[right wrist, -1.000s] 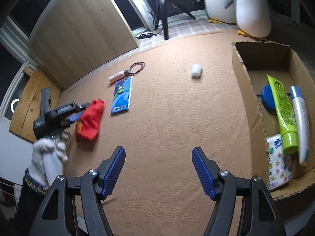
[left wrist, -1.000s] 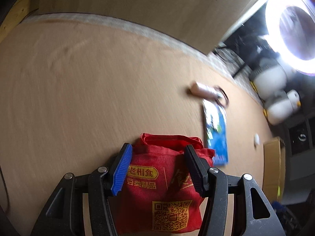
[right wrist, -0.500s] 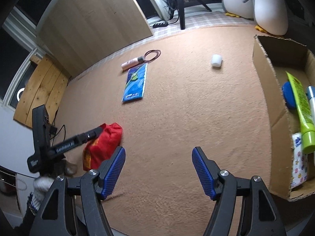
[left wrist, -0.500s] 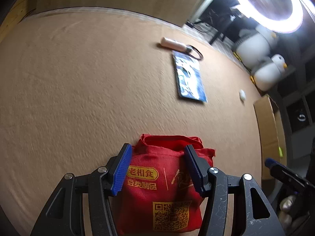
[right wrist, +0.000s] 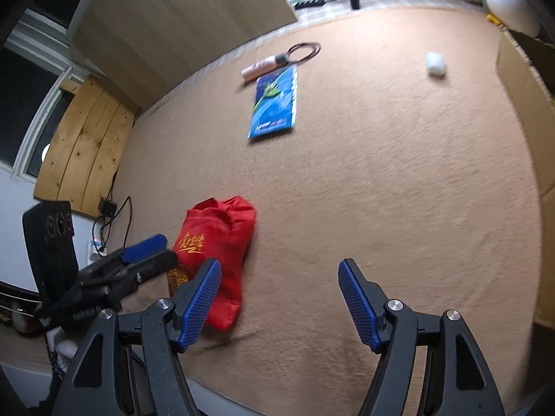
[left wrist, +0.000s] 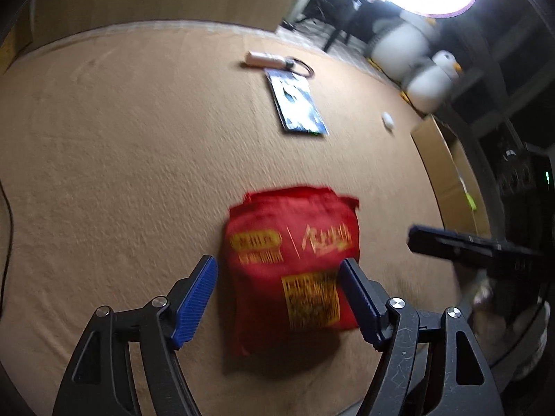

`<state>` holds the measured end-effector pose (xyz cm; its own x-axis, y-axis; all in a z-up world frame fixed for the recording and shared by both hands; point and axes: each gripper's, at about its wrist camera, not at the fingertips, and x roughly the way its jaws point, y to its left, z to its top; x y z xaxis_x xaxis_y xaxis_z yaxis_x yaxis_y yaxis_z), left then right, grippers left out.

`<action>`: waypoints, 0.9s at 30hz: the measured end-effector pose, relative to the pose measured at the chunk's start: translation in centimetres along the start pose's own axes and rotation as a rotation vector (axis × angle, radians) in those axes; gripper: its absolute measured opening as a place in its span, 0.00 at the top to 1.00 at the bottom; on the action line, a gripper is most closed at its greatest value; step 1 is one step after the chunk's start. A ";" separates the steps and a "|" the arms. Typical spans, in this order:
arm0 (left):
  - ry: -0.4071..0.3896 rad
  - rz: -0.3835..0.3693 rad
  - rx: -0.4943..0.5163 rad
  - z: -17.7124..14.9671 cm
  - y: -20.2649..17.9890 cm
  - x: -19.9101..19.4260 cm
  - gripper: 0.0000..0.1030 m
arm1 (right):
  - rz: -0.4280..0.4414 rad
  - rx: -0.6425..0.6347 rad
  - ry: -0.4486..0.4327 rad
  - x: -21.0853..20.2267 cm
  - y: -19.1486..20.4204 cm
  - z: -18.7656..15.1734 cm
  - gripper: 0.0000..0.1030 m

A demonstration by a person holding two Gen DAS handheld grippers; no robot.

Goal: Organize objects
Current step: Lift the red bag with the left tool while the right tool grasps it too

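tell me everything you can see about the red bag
The red bag is a soft cloth pouch, folded flat and rumpled, with yellow printed characters and a yellow code patch, blurred here. It lies on the tan carpet, its bunched end pointing away toward the blue booklet. It sits between the open pads of the left gripper, which have just been opening and no longer press it.

I see a tan carpeted surface (right wrist: 381,180). On it lie a red cloth bag (right wrist: 215,253), a blue booklet (right wrist: 275,104), a pink tube (right wrist: 258,67) touching a looped cord (right wrist: 305,49), a small white case (right wrist: 435,63) and a cardboard box (right wrist: 527,111).
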<state>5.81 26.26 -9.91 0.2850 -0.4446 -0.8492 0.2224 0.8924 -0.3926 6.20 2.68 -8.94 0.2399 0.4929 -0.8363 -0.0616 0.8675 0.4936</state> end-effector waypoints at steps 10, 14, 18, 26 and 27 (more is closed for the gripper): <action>0.042 -0.027 0.019 -0.5 -0.7 1.6 0.21 | 0.036 -0.029 0.084 3.7 3.1 0.4 0.35; 0.033 -0.040 0.014 -0.5 -0.8 1.5 0.22 | 0.062 -0.032 0.114 4.9 3.8 0.6 0.35; 0.032 -0.043 0.024 -0.5 -1.3 1.7 0.22 | 0.046 -0.049 0.130 5.7 4.5 0.7 0.35; 0.028 -0.041 0.023 -0.4 -1.8 2.0 0.27 | 0.034 -0.079 0.142 6.1 5.1 0.8 0.35; 0.026 -0.038 0.021 -0.4 -1.8 2.0 0.29 | 0.035 -0.078 0.143 6.2 5.1 0.8 0.35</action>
<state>5.63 23.78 -10.99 0.2517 -0.4758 -0.8428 0.2519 0.8730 -0.4176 8.14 10.07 -11.41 0.0965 0.5230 -0.8468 -0.1440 0.8492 0.5081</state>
